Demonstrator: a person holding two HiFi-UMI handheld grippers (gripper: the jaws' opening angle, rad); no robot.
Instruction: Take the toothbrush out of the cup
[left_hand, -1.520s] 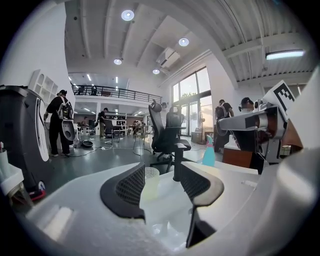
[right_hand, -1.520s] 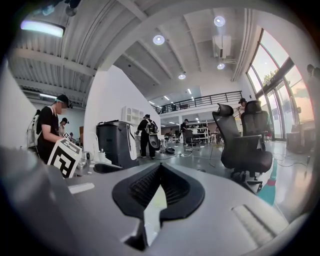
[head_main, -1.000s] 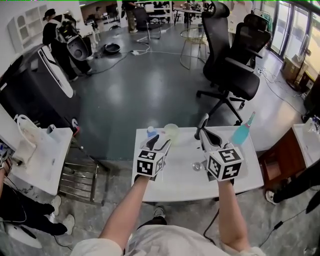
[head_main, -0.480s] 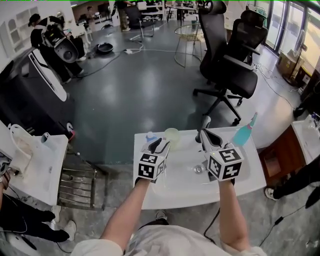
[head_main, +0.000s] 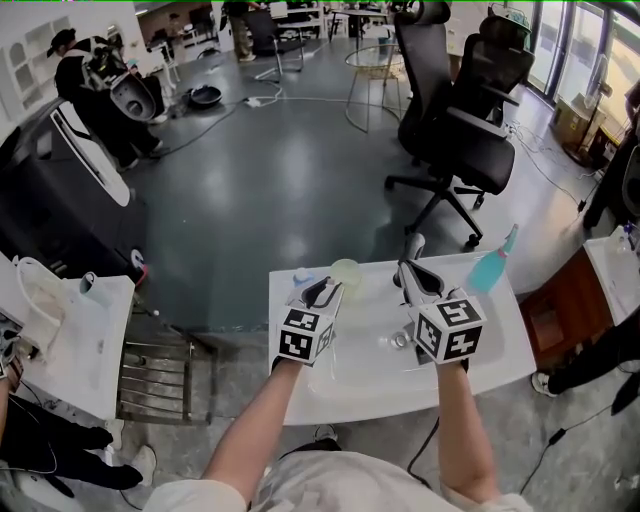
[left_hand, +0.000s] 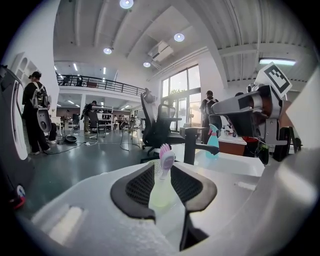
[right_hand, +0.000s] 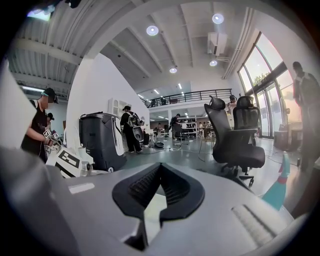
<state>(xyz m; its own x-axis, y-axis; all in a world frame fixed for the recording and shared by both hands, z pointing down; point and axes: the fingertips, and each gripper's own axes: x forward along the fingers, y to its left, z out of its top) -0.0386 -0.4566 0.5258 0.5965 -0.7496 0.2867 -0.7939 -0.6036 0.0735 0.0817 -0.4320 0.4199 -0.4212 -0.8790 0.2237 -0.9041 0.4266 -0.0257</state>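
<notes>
White table (head_main: 500, 340) in an open office. The left claw (left_hand: 161, 170), which has just been closing, pinches the green cup (left_hand: 159, 195). The pink toothbrush (left_hand: 165, 156) stands in it. The right claw (right_hand: 160, 169), pressed together and empty, is near the cup.

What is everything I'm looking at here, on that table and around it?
White rectangular table: one, white, in front of the person.
Translucent pale green plastic cup: one, pale green, far edge of the table.
Pink-bristled white toothbrush: one, pink and white, upright in the cup.
Teal spray bottle: one, teal, table's right end.
Small blue-capped container: one, just left of the cup.
Black office chairs: two, black, floor beyond the table.
Left hand-held gripper: one, black pads; jaws have just been closing on the cup.
Right hand-held gripper: one, jaws together, empty, right of the cup.
</notes>
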